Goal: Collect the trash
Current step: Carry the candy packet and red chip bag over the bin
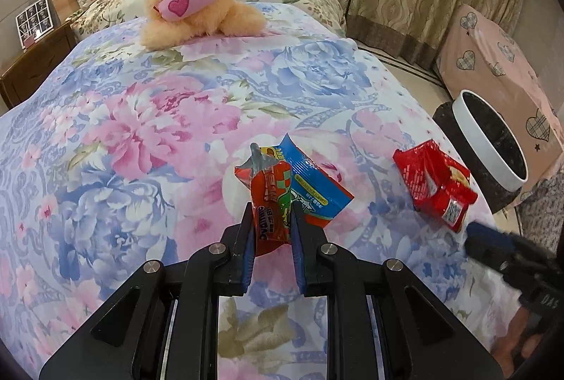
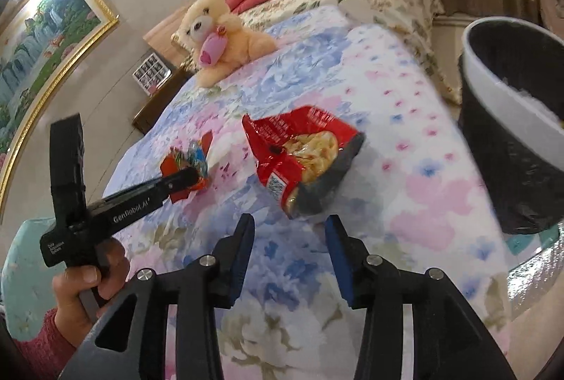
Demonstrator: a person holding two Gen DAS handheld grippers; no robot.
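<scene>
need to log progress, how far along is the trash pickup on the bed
Nothing clearly binned yet; the inside of the trash bin is hard to read. In hand: the left gripper is shut on the orange and blue wrappers, not yet carried to the bin. Left: the red snack bag lies on the bedspread, just ahead of the open right gripper.

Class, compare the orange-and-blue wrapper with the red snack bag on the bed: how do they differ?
The orange-and-blue wrapper is clamped in the left gripper; the red snack bag lies free ahead of the open right gripper. The wrapper is multicoloured, the bag mainly red with a food picture. Both are crumpled trash on the floral bedspread.
</scene>
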